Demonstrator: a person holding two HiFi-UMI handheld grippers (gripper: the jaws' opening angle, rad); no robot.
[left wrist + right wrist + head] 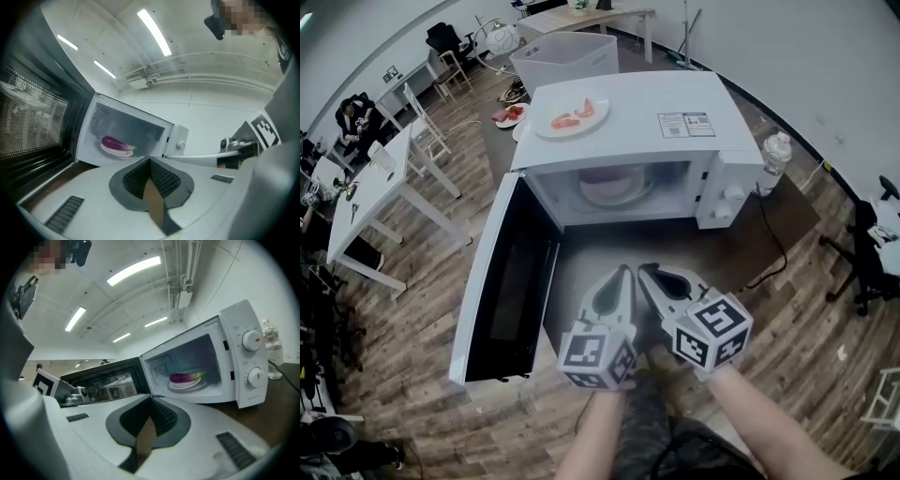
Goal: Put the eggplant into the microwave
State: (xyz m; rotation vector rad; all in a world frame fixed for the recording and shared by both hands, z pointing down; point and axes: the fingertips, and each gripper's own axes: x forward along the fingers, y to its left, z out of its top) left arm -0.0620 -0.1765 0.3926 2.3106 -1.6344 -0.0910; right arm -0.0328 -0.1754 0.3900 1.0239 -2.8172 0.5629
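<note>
A purple eggplant point(186, 377) lies on a white plate point(187, 385) inside the white microwave point(675, 150), whose door point(502, 281) hangs wide open to the left. The left gripper view shows the same eggplant point(116, 143) on its plate point(115, 150) deep in the cavity. My left gripper point(628, 272) and right gripper point(643, 271) sit side by side on the near side of the microwave's mouth, outside it, tips almost touching. Both are shut with nothing between the jaws: left gripper point(149, 159), right gripper point(150, 398).
A plate of red food point(570, 116) rests on top of the microwave. A clear water bottle point(773, 159) stands at its right, and a black cable point(773, 246) trails across the dark table. A grey bin point(564, 58) stands behind; white desks point(370, 192) lie to the left.
</note>
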